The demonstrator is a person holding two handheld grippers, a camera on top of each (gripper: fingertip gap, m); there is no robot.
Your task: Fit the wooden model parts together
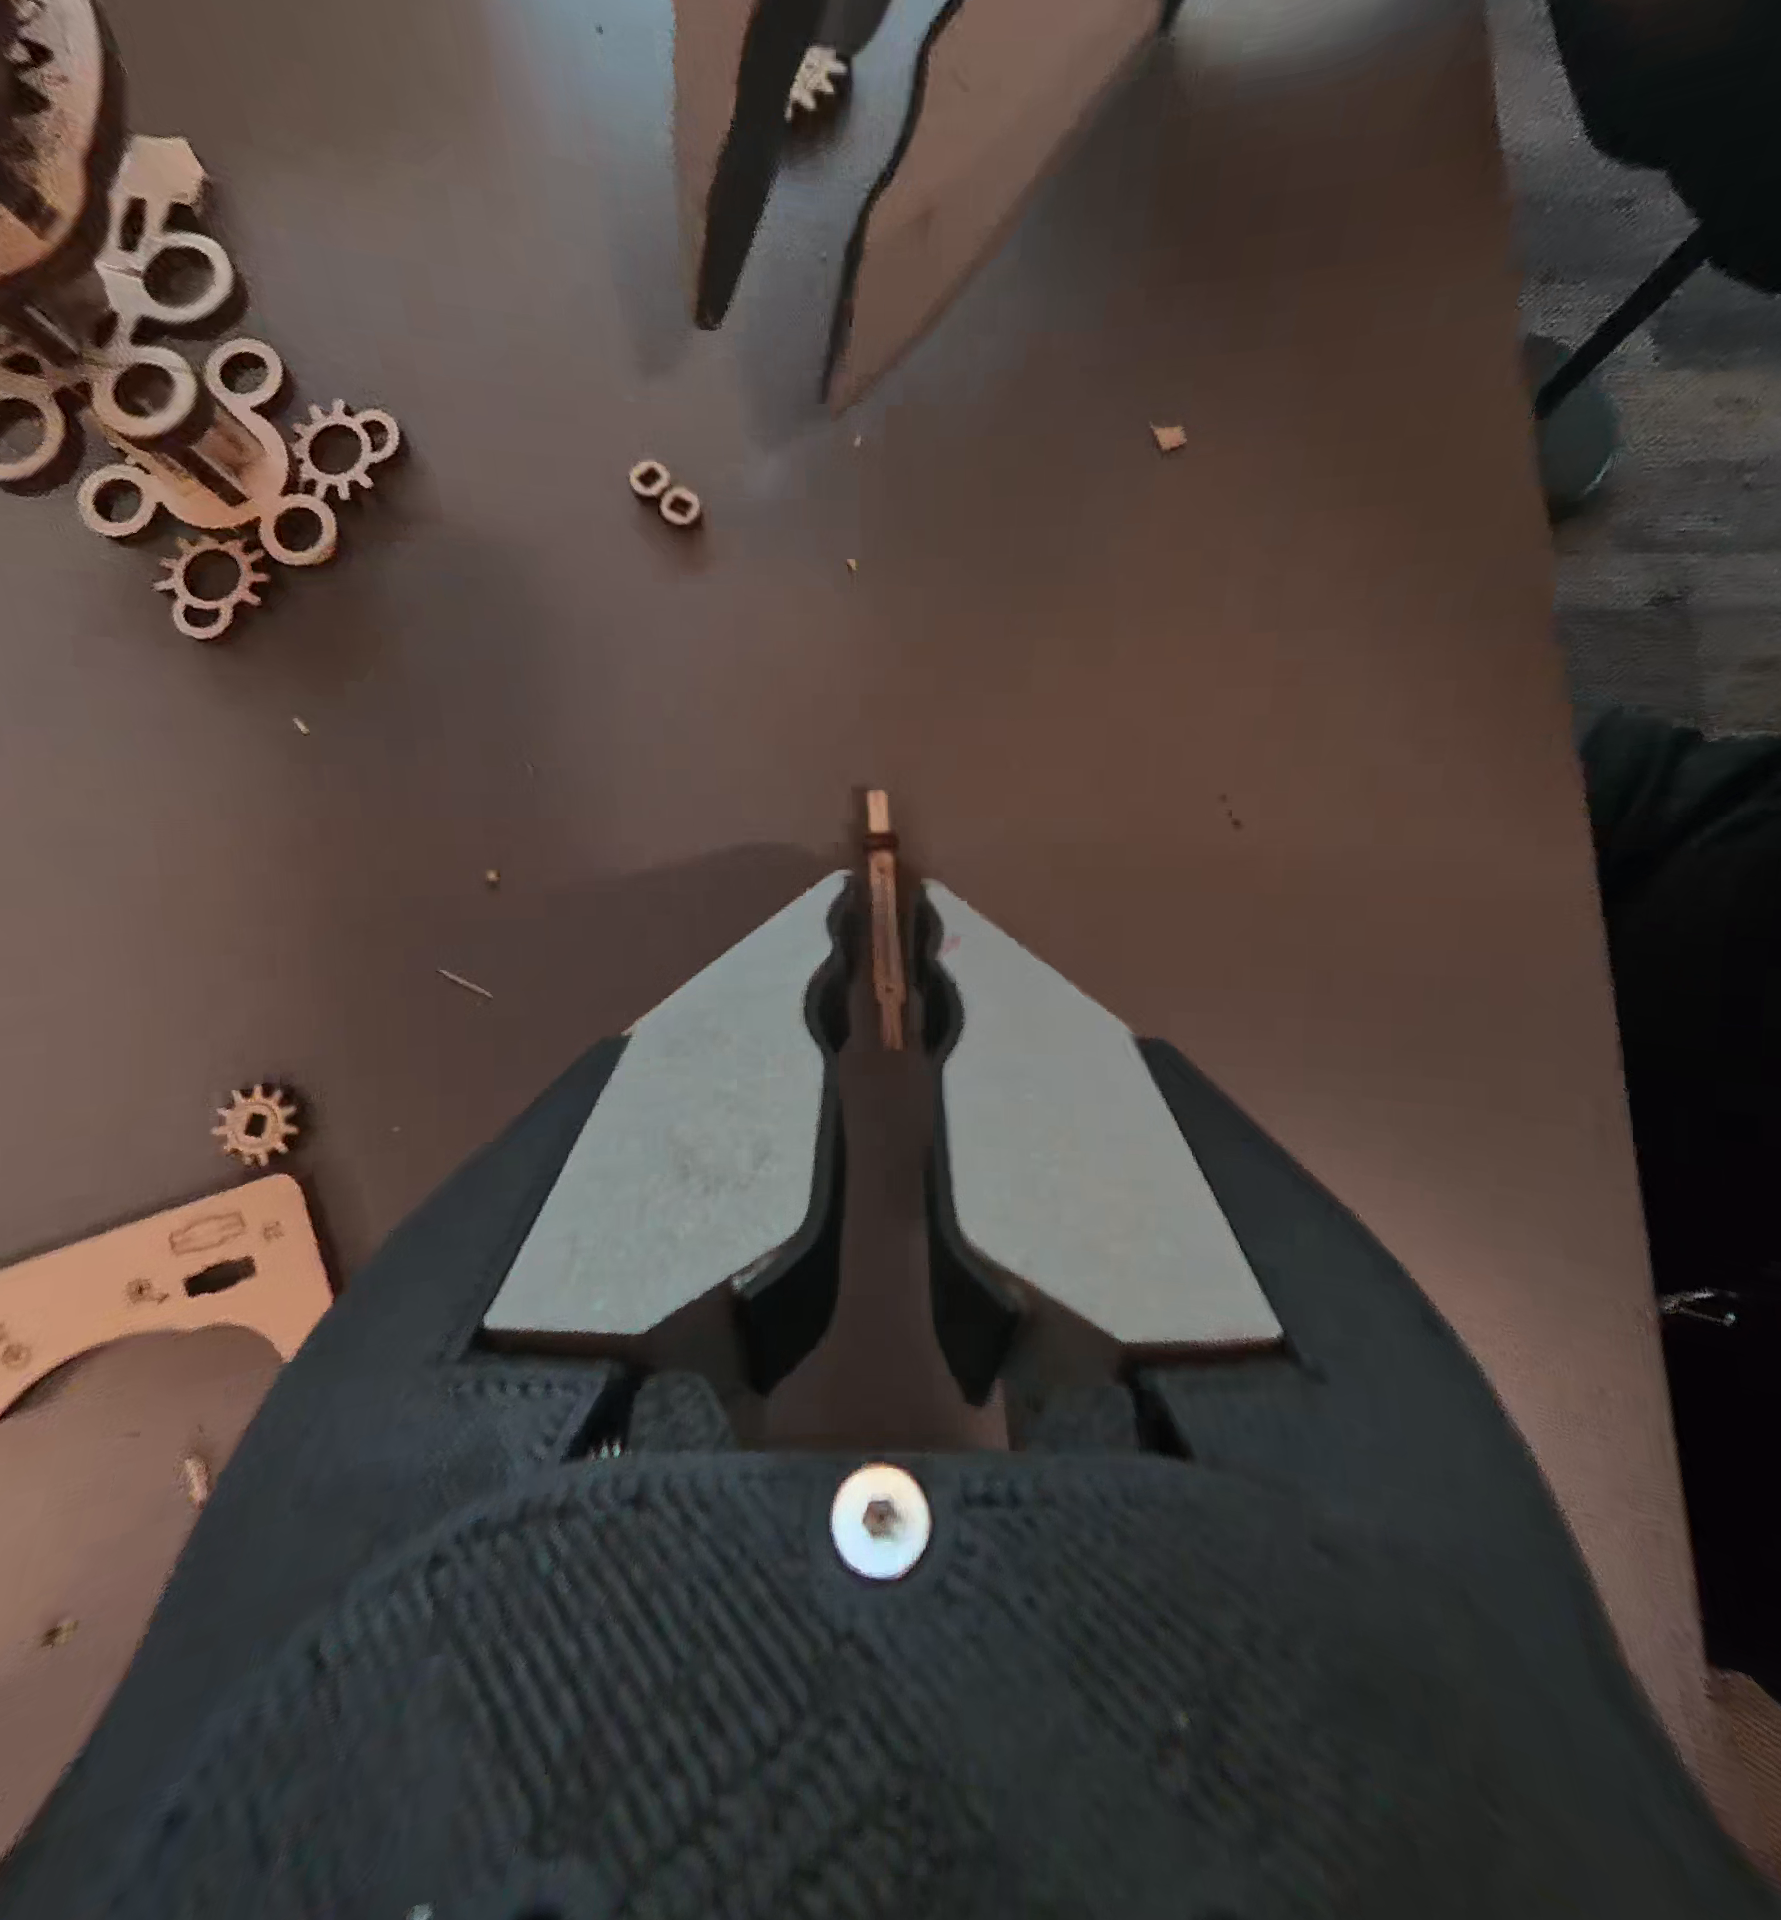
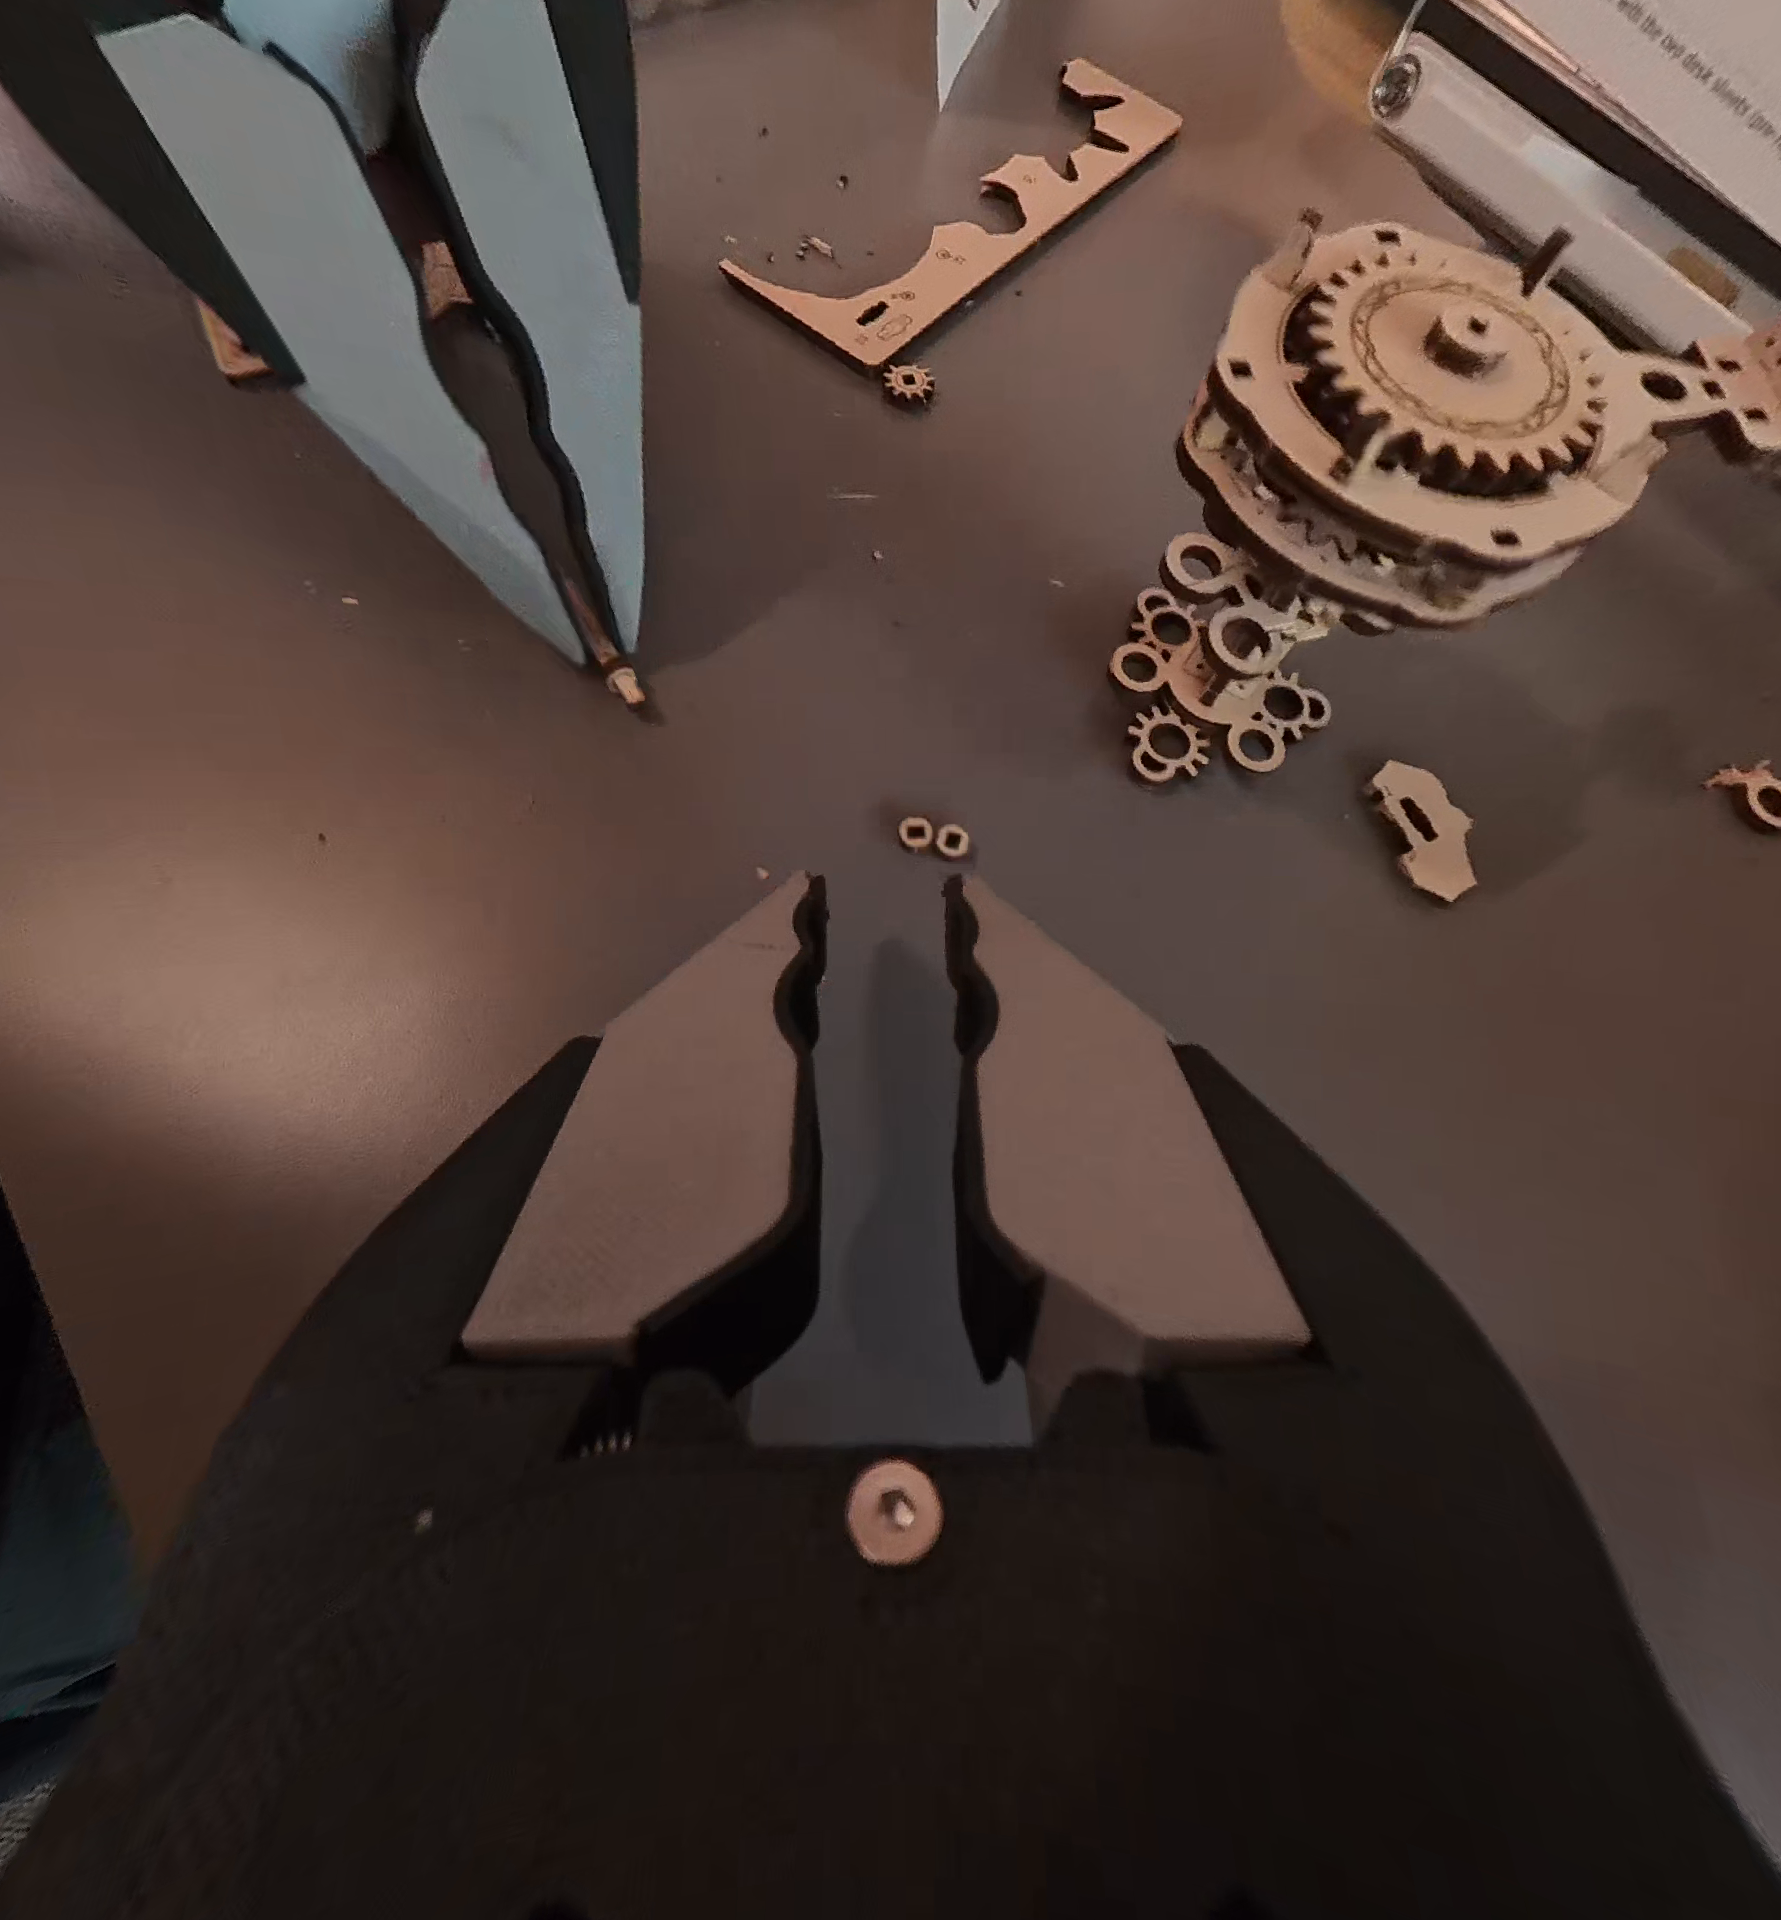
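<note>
Wooden axle (image 1: 881,935) pinched in left tool (image 1: 884,883), tip on table (image 1: 1229,644); right tool (image 2: 884,894) agape, empty-looking, near 2 washers (image 2: 934,837). Risk: thin stick slipping or snapping.

**Markings on a wooden sheet and a printed page**

Small engraved part marks are showing on the punched-out wooden sheet (image 1: 127,1288) lying at the edge of the dark surface (image 1: 1125,644), beside its cut-out slots; they are too small and blurred to read. A white printed page (image 2: 1717,114) is lying at the far corner, carrying a line of dark print. Nothing else is bearing lettering or numbers.
</note>
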